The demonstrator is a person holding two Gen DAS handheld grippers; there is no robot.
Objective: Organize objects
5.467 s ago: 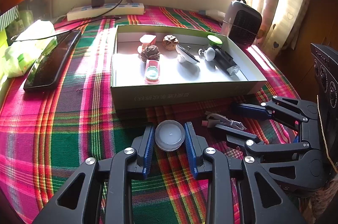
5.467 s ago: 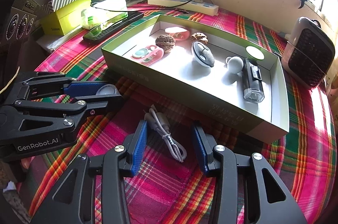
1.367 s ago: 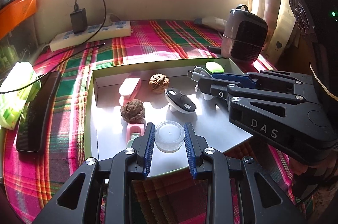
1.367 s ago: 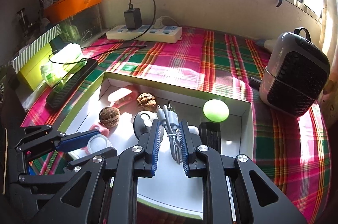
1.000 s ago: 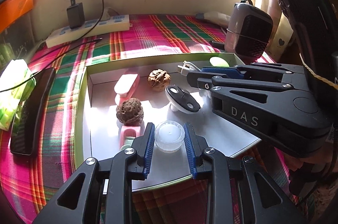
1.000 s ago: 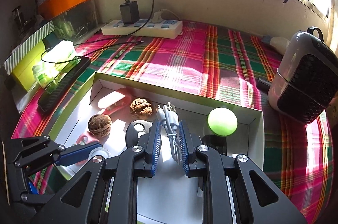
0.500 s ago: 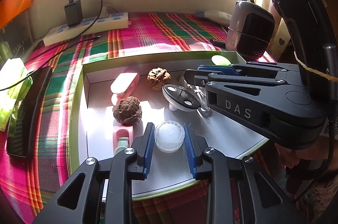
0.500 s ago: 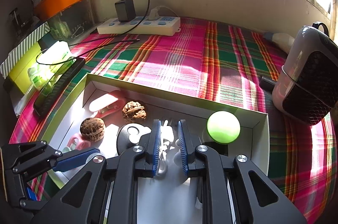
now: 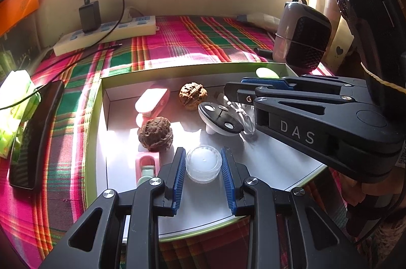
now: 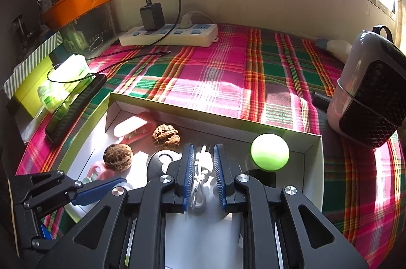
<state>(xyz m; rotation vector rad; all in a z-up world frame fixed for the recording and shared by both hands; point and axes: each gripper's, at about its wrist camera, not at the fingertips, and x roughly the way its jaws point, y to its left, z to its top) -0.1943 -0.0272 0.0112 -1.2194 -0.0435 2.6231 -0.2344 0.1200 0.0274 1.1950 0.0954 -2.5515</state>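
Left wrist view.
- Left tongs (image 9: 203,164): partly open, blue pads pressed on both sides of a round clear lidded pot (image 9: 203,162); pot held over the near part of the box floor. Tongs point steeply downward into the box.
- Right tongs (image 9: 234,93): entering from the right, lying on their side, tips above a white cable (image 9: 244,114) in the middle of the box; narrow, and from this side I cannot tell whether the pads grip it.
- Shallow green-rimmed box (image 9: 97,116) with white floor, on a plaid-clothed surface (image 9: 192,40). Contents: two walnuts, one dark (image 9: 156,133), one lighter (image 9: 192,95); pink case (image 9: 152,101); black-and-white oval device (image 9: 220,120); green ball (image 9: 266,72).

Right wrist view.
- Right tongs (image 10: 201,176): closed to their narrowest, pads on either side of the white cable (image 10: 201,167), which is bunched between them; whether it touches the box floor cannot be told. Tongs angled steeply downward.
- Left tongs (image 10: 101,189): lower left, tip inside the box.
- Green ball (image 10: 269,152) just right of the right tongs; power strip (image 10: 170,36) and heater (image 10: 368,91) outside the box.
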